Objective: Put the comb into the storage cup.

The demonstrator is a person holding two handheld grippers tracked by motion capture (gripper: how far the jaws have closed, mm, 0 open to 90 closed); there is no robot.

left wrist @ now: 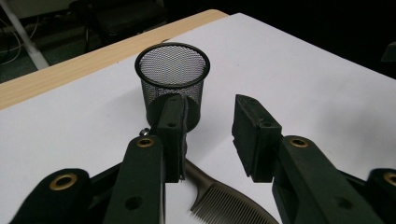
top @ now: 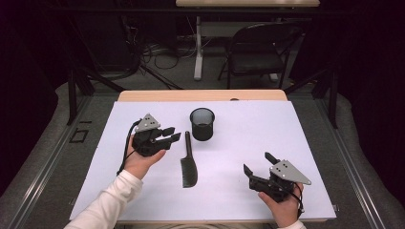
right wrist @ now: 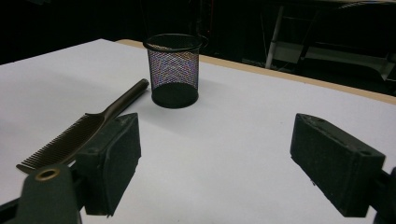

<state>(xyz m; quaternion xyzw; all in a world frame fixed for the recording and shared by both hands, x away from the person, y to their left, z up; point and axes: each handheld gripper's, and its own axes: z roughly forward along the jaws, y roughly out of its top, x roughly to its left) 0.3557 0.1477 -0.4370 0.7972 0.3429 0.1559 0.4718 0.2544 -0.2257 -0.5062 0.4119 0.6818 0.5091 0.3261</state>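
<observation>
One black long-handled comb [top: 188,167]

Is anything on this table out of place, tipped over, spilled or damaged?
Nothing stands out. The black wire-mesh cup stands upright on the white table cover. The black plastic comb lies flat beside it, handle toward the cup, with no visible damage. The left gripper and the right gripper are both open, holding nothing.
</observation>
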